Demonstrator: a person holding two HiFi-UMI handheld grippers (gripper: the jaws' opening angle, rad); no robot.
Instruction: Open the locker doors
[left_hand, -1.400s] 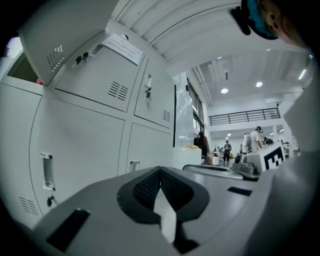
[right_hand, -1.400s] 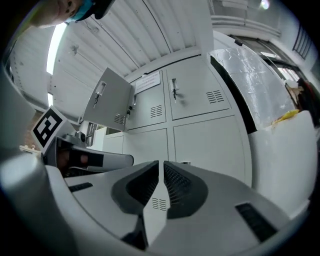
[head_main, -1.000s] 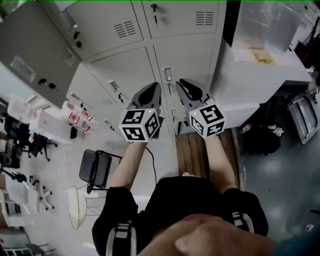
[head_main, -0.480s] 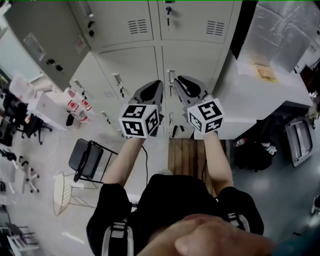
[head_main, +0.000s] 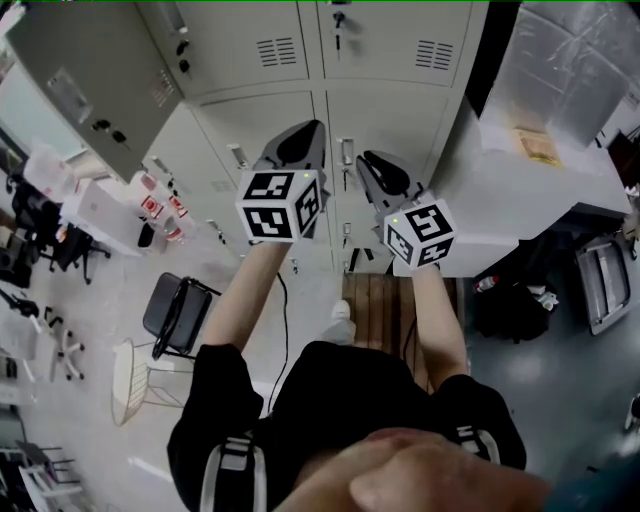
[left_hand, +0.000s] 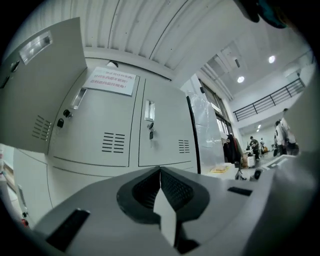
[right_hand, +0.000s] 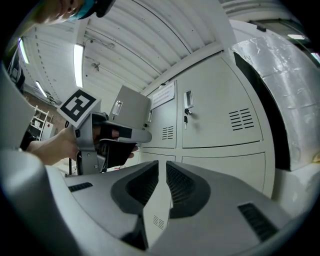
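Straight ahead at upper centre: closed locker doors (head_main: 395, 110), with an upright latch handle (head_main: 346, 152) just left of the right gripper (head_main: 372, 165) (jaws slightly parted, empty). Further left and higher, left gripper (head_main: 305, 135) clenched on nothing; probably a right-hand reach.

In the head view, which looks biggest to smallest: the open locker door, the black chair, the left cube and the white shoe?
1. Open locker door.
2. Black chair and left cube: about alike. The cube is nearer the camera, so I won't rank them.
3. White shoe.
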